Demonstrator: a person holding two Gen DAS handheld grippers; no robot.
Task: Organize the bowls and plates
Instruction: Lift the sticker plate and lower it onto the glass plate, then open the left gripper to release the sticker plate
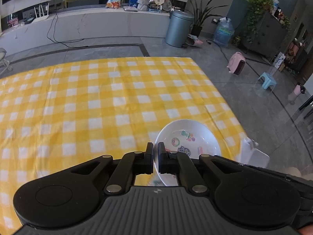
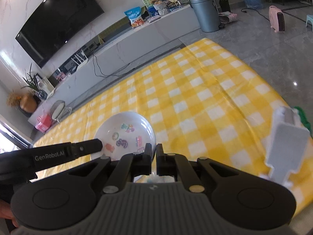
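Observation:
A white bowl with coloured cartoon prints point(image 1: 188, 137) is held over the yellow checked tablecloth point(image 1: 97, 101) near its front right corner. My left gripper point(image 1: 155, 152) is shut on the bowl's left rim. In the right wrist view the same bowl point(image 2: 125, 131) shows, and my right gripper point(image 2: 154, 153) is shut on its right rim. The left gripper's black arm point(image 2: 58, 153) reaches in from the left at the bowl's other side. Both grippers hold the one bowl.
A white plastic rack point(image 2: 283, 146) stands at the table's right edge, also in the left wrist view point(image 1: 252, 152). Beyond the table are a grey floor, a bin point(image 1: 179, 28), a pink heater point(image 1: 236, 63) and a TV counter point(image 1: 88, 25).

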